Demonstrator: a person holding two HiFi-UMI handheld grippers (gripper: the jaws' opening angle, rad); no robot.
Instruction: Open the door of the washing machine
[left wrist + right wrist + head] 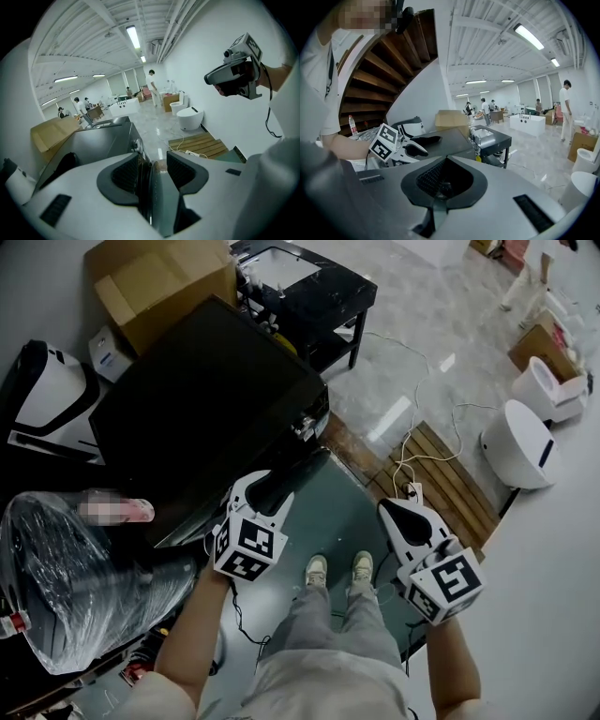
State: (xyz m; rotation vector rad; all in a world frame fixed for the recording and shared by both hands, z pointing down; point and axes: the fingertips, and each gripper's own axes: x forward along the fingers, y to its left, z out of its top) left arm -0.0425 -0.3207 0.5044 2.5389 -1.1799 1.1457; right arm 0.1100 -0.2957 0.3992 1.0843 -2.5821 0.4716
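The washing machine (202, 404) is a dark box seen from above in the head view, with its front face (314, 427) turned toward the lower right. That face shows edge-on, so the door is hard to make out. My left gripper (265, 488) hangs over the machine's near front corner with its jaws apart and nothing held. In the left gripper view the gripper (152, 161) frames the machine's front edge (138, 147). My right gripper (405, 514) is off to the right over the floor. In its own view its pads (436, 180) meet.
A cardboard box (159, 282) and a black cart (314, 287) stand behind the machine. A plastic-wrapped bundle (56, 568) lies at the left. A wooden pallet (441, 479), a power strip (412, 491) with cables and white toilets (520, 442) are at the right. The person's shoes (337, 568) are below.
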